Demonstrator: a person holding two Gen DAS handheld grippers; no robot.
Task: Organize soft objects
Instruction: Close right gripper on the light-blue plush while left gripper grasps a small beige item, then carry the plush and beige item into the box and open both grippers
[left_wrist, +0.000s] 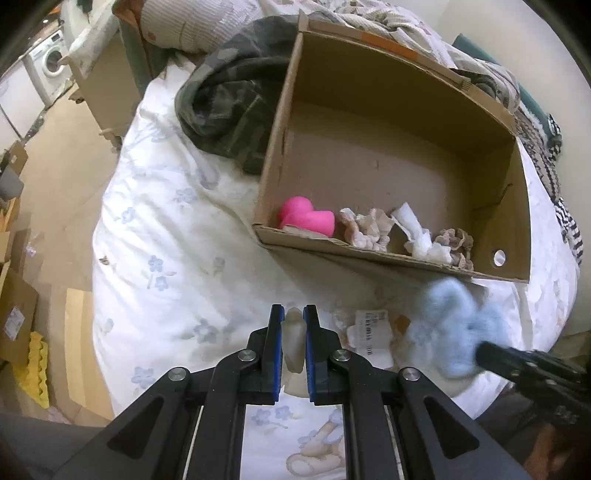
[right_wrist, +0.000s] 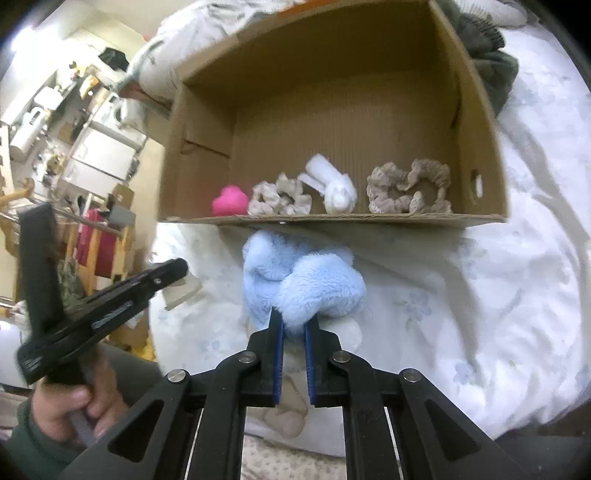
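A pale, whitish soft object (left_wrist: 294, 341) sits pinched between the nearly closed jaws of the left gripper (left_wrist: 294, 314), held low over the floral white bedspread (left_wrist: 173, 236). The right gripper (right_wrist: 293, 325) has its jaws drawn narrow on a fluffy light-blue soft toy (right_wrist: 301, 280), which bulges forward of the tips and hangs just short of the near edge of the cardboard box (right_wrist: 480, 122). From the left wrist camera, the same blue toy (left_wrist: 458, 325) appears blurred to the right of the left jaws. Ahead of both grippers the open box lies on the bed, its near wall low. Along that wall inside sit a pink heart-shaped object (right_wrist: 229, 201), a beige scrunchie (right_wrist: 280, 201), a white fabric piece (right_wrist: 336, 188) and a second, larger beige scrunchie (right_wrist: 408, 188). Behind that row the box floor is bare cardboard up to the far wall. A dark grey-green garment (left_wrist: 229, 99) lies crumpled against the box's left side, beyond the left jaws.
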